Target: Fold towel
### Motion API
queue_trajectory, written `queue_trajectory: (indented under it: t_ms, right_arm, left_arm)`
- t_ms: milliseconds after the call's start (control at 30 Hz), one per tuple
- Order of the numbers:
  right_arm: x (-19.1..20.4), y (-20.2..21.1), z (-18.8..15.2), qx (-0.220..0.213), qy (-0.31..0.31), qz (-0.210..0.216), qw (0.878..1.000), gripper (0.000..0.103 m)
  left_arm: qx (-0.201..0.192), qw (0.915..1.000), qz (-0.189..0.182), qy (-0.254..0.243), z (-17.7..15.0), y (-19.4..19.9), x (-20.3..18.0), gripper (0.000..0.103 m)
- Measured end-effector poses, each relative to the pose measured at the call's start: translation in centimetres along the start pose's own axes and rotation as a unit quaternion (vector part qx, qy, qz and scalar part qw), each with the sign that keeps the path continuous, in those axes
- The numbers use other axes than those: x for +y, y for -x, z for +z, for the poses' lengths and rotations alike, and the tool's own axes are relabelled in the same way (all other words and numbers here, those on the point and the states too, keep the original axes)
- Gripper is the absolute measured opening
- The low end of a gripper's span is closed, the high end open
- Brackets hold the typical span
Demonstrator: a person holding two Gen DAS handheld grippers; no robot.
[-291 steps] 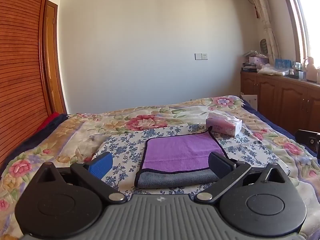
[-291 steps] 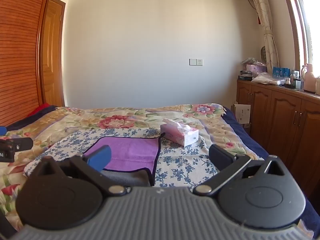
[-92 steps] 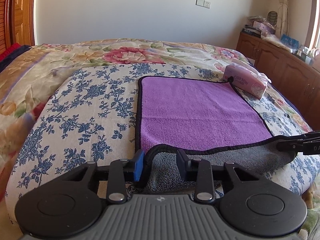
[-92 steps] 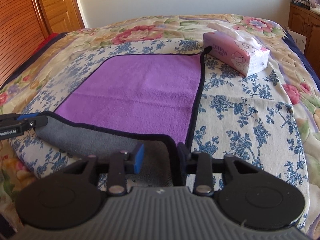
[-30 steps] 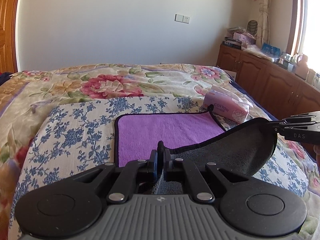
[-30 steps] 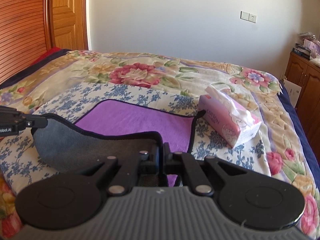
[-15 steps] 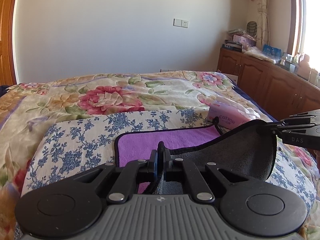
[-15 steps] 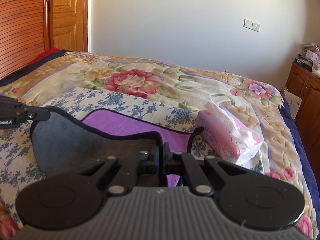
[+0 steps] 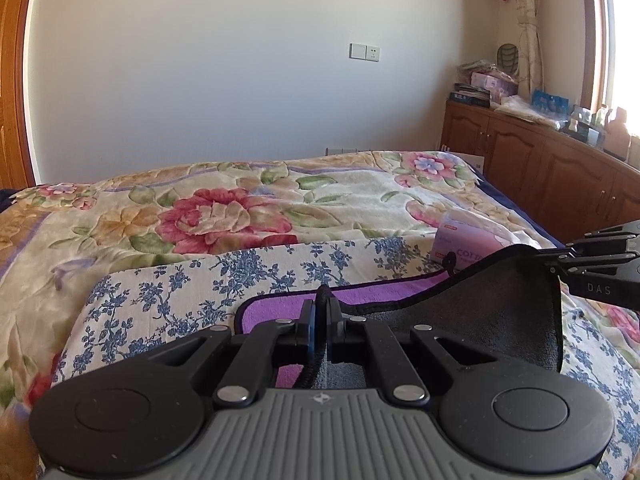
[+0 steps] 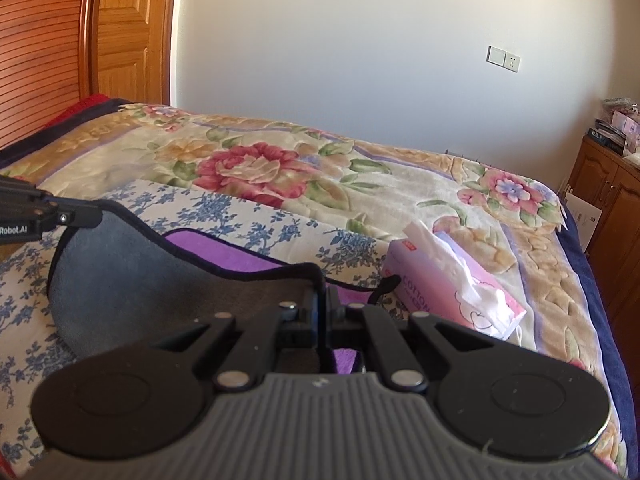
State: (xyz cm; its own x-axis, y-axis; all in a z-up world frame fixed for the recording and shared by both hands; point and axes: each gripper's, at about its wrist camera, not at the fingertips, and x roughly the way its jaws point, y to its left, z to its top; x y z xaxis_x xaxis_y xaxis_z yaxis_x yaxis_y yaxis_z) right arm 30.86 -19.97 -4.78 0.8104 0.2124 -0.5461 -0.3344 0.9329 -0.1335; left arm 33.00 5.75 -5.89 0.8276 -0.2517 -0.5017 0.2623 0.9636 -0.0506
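The left claw point(image 9: 321, 322) is pinched tight on the black-piped hem of the towel point(image 9: 492, 316), its two fingers pressed together with only the cloth edge between them. The right claw point(image 10: 321, 312) grips the same hem in the same way at the other near corner. In the left wrist view the right claw shows side-on at 3 o'clock, touching the raised corner of the towel; in the right wrist view the left claw shows at 9 o'clock, likewise at its corner.

The towel is purple on one face and grey on the other. Its near edge is lifted off the bed between the two claws, so the grey underside faces the cameras and sags in a curve from one claw to the other. The far part lies flat, purple face up, on the blue-flowered cloth point(image 9: 168, 304). That cloth is spread over the floral bedspread point(image 9: 224, 216), which covers the bed out to the far wall.

A pink tissue box point(image 10: 452, 292) sits on the bed at about 2 o'clock from the right claw, just beyond the towel's far right corner, where a small black hanging loop point(image 10: 386, 284) sticks up beside it. White tissue pokes out of its top.

A wooden cabinet point(image 9: 532, 168) lined with clutter runs along the right wall at 3 o'clock, and a wooden door point(image 10: 128, 36) stands at 10 o'clock in the right wrist view. A white wall switch point(image 9: 364, 52) is on the far wall at 12 o'clock.
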Motion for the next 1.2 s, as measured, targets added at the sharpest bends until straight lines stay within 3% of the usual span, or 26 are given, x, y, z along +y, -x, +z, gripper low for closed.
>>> queue_trajectory:
  t_ms: [433,1200]
  right_arm:
    - [-0.8,-2.4,0.5,-0.005,-0.003,-0.014,1.0,0.004]
    - [-1.7,-6.0,1.2,-0.016,-0.005,-0.049,0.999,0.004]
  left_arm:
    - [-0.007,1.0,0.005,0.002,1.3,-3.0,0.6,0.006]
    - [-0.023,0.9975,0.044,-0.051,2.4,-7.0,0.4,0.006]
